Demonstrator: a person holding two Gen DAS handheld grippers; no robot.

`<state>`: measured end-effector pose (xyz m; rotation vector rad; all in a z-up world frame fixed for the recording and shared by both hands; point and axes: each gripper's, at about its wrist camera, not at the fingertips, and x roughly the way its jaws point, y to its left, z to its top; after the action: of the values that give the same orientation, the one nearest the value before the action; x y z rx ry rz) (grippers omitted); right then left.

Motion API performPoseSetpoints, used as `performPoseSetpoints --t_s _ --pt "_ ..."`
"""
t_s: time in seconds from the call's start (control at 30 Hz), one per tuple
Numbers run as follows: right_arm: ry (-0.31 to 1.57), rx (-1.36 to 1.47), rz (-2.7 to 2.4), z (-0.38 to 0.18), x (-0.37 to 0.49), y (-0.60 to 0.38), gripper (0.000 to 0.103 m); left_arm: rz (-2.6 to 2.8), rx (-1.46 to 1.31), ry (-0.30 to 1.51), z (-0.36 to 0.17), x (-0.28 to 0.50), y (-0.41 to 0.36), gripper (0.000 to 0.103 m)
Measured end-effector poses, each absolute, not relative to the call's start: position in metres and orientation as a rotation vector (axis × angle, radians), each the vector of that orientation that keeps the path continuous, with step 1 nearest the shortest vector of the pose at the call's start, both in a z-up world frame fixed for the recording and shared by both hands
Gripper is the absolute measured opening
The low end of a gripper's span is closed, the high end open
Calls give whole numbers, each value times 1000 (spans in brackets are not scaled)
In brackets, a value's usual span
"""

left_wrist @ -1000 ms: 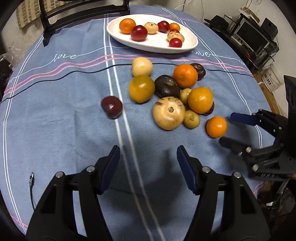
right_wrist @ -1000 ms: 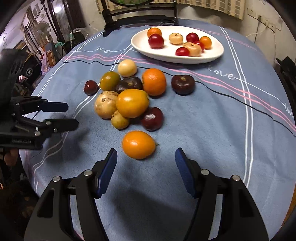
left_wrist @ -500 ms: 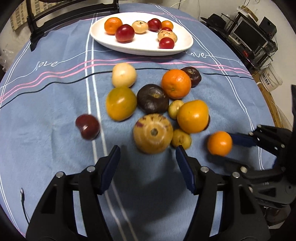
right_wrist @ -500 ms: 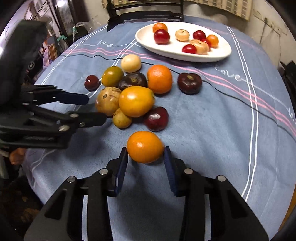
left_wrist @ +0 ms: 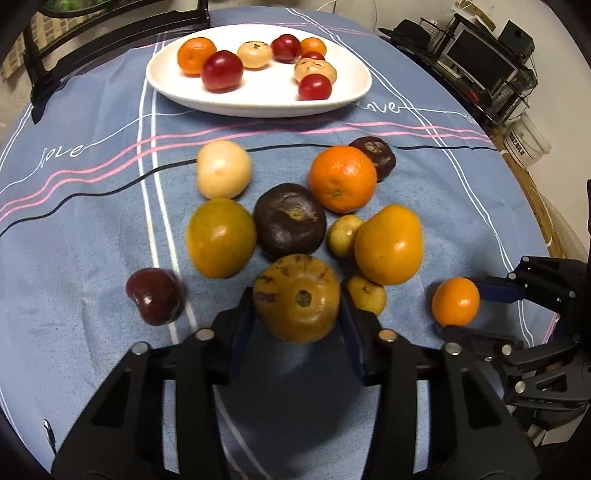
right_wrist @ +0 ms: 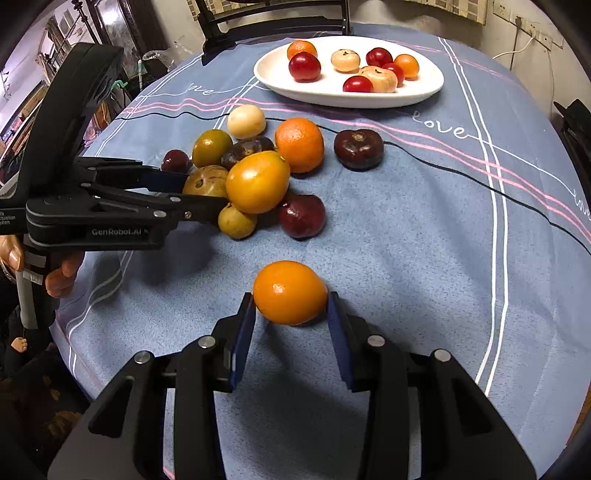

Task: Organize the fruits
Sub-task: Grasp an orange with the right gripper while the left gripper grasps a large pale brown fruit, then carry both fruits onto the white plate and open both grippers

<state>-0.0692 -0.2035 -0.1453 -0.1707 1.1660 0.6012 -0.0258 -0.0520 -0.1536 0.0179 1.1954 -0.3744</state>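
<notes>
My left gripper [left_wrist: 297,314] has just closed on the speckled tan fruit [left_wrist: 296,297], stem end facing the camera. My right gripper [right_wrist: 290,308] pinches the small orange [right_wrist: 290,291], long axis crosswise, near the desk [right_wrist: 424,240] edge with bare cloth to its right.

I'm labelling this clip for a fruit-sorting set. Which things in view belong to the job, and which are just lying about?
Part of the job:
- white plate with fruit
- loose fruit pile on the tablecloth
- striped yellow fruit in the left gripper
- small orange in the right gripper

Just lying about:
- chair behind the table
- monitor shelf
- wall cable
</notes>
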Motion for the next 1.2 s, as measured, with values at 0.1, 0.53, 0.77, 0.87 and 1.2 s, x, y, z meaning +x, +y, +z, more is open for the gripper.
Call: performPoseSetpoints --t_s 0.1,0.53,0.77,0.87,1.2 --pt "1160 -171 603 -143 -69 -203 40 -373 8 1210 -154 -25 -52 44" --pt "1148 -146 630 -133 -72 -199 40 -321 -4 1168 -113 -54 -41 44" --pt "1028 -127 646 -85 -38 -193 40 -288 0 1061 -64 -19 -44 44" --pt "949 -129 638 -58 -13 -191 40 -270 16 999 -37 9 -49 44" --pt "895 -61 591 -41 94 -182 40 -201 13 969 -29 105 -60 44"
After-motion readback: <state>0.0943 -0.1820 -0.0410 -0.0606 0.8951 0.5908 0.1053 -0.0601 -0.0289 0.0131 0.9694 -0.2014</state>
